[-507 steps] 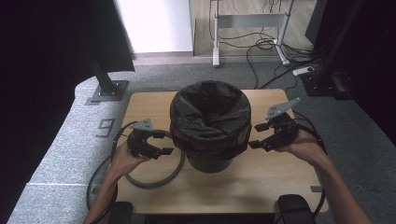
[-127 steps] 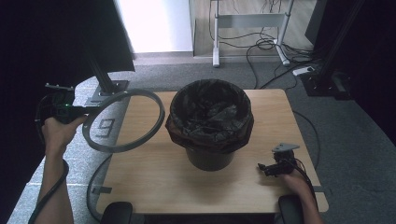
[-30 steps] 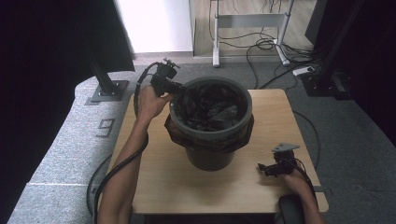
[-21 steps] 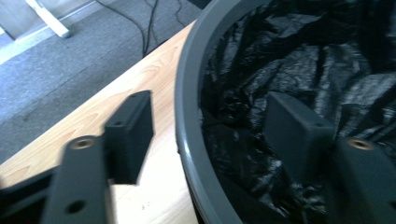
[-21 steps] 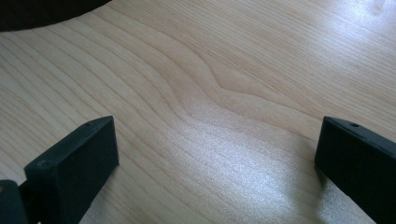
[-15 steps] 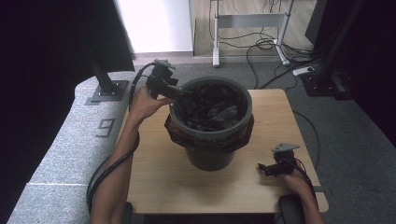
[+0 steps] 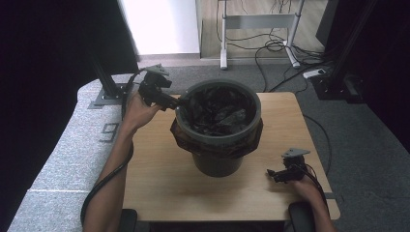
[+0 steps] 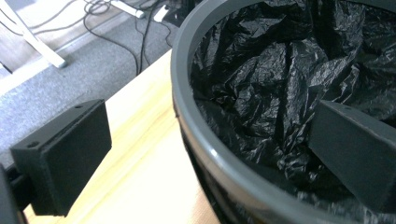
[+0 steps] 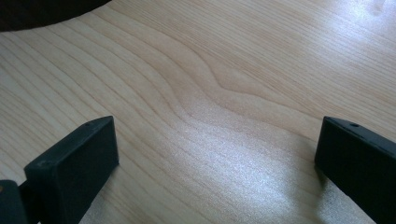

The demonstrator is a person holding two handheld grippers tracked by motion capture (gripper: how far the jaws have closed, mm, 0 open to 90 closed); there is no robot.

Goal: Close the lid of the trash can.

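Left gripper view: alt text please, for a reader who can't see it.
The left tongs stand open astride the grey rim of a bin lined with a crumpled black bag, one jaw outside over the wooden table, one inside.

Two black handheld grippers, left (image 7: 170,102) and right (image 7: 271,174), carry flat rectangular jaws with small screw holes, grey three-cornered top plates, trailing black cables; forearms are bare.
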